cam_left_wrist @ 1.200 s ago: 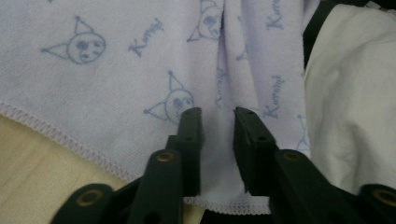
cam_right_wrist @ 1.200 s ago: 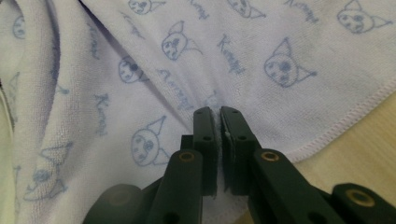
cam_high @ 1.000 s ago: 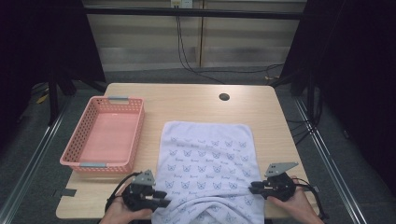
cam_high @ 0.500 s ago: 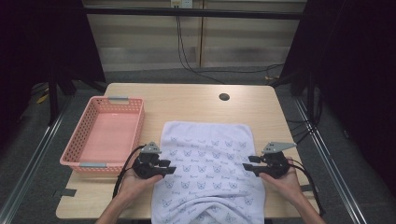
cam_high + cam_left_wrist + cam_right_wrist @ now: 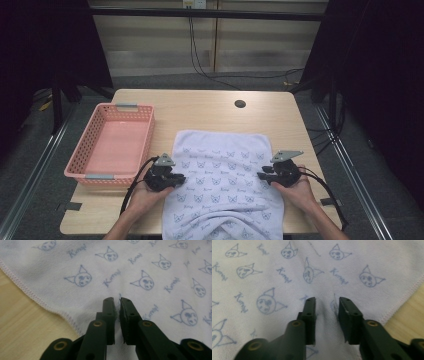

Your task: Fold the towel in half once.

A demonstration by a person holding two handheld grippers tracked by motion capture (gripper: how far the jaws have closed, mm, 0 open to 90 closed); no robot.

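The towel (image 5: pixel 227 185), soft, light, limp terry printed with blue cat faces, lies flat at the table's (image 5: pixel 200 112) near edge, draping over it, best pinched near its stitched side hems, where the left gripper (image 5: pixel 116 302) is clamped on a fold and the right gripper (image 5: pixel 326 305) stands apart astride a ridge.

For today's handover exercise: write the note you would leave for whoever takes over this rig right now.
Left tool: jaws nearly shut, pinching a small ridge of the towel near its left edge.
Right tool: jaws a little apart, with a fold of towel between them near the right edge; grip uncertain.
Towel lies spread on the table, its near end hanging over the front edge. Pink basket sits left of it.
Done: both sides reached. Left: probably fold the towel.
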